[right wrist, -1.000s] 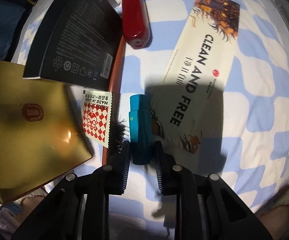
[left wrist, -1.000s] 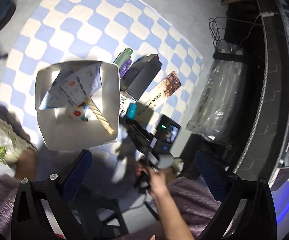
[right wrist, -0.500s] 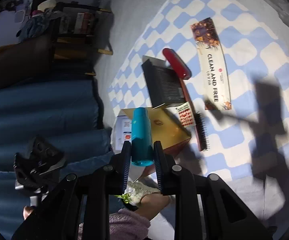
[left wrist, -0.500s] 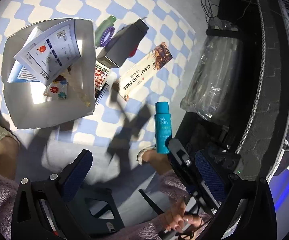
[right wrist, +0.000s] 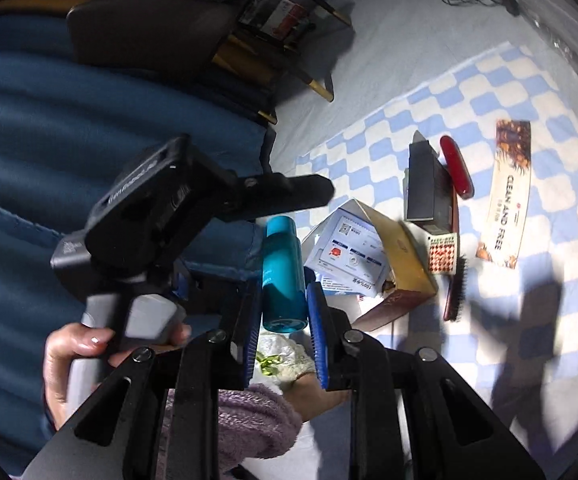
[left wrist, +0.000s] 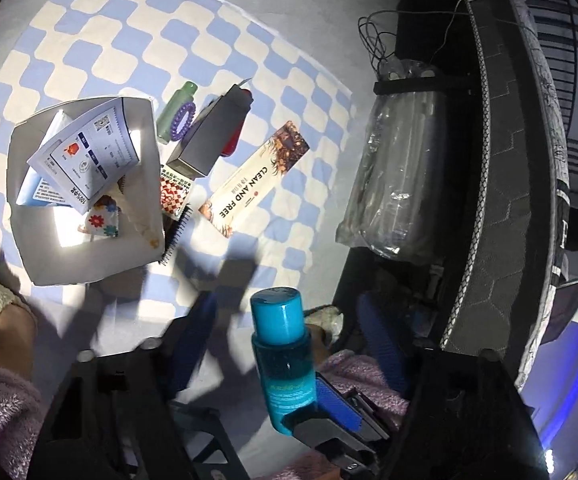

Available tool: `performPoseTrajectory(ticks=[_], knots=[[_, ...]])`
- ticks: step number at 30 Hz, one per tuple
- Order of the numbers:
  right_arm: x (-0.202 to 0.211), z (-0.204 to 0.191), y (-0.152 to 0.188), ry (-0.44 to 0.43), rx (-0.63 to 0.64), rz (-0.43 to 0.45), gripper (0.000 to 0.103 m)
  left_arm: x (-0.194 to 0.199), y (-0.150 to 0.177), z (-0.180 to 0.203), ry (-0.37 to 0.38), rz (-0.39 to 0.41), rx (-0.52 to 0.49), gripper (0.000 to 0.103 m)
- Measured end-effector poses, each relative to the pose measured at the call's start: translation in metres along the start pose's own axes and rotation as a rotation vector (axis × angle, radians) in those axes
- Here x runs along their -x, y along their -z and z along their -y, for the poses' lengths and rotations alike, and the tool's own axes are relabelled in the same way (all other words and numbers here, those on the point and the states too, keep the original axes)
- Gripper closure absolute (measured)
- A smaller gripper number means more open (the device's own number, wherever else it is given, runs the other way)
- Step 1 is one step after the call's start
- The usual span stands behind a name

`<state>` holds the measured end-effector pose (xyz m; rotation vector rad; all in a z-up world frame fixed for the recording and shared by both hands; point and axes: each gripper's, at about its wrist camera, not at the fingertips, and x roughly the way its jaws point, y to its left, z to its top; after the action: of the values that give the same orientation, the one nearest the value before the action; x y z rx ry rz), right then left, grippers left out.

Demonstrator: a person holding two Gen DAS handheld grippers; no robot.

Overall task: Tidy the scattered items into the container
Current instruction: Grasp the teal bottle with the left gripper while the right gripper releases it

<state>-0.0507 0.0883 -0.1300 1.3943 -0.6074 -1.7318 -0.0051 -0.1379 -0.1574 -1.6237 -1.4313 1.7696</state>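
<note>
Your right tongs (right wrist: 283, 340) squeeze the blue bottle (right wrist: 283, 272) low in the middle of the right view. Your left tongs (left wrist: 285, 344) are spread wide and hold nothing. The box (left wrist: 89, 256) sits at the left on the checkered mat (left wrist: 129, 32), papers inside.

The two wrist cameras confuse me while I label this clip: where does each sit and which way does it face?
Left wrist: on the left claw, high, looking down at the checkered rug and white box; its open fingers and a sleeve show.
Right wrist: on the right claw, facing across the floor; its fingers grip the blue bottle, and the left hand shows.
Shared: bottle, box, CLEAN AND FREE pack.
</note>
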Motion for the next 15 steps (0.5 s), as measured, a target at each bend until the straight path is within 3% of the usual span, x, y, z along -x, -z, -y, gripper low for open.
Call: performPoseTrajectory(ticks=[1, 2, 8, 15], knots=[[0.000, -0.002, 0.001, 0.002, 0.006, 0.004, 0.079, -0.001, -0.001, -0.002, -0.010, 0.006, -0.007, 0.078], [0.000, -0.003, 0.001, -0.003, 0.007, 0.006, 0.079, -0.002, -0.002, -0.004, -0.022, 0.012, -0.014, 0.082], [0.000, -0.012, 0.003, 0.046, 0.095, 0.024, 0.079, 0.004, 0.001, 0.004, -0.014, 0.041, -0.051, 0.082], [0.000, -0.017, -0.001, 0.046, 0.089, 0.052, 0.077, 0.012, 0.000, 0.005, -0.035, 0.073, -0.059, 0.082]])
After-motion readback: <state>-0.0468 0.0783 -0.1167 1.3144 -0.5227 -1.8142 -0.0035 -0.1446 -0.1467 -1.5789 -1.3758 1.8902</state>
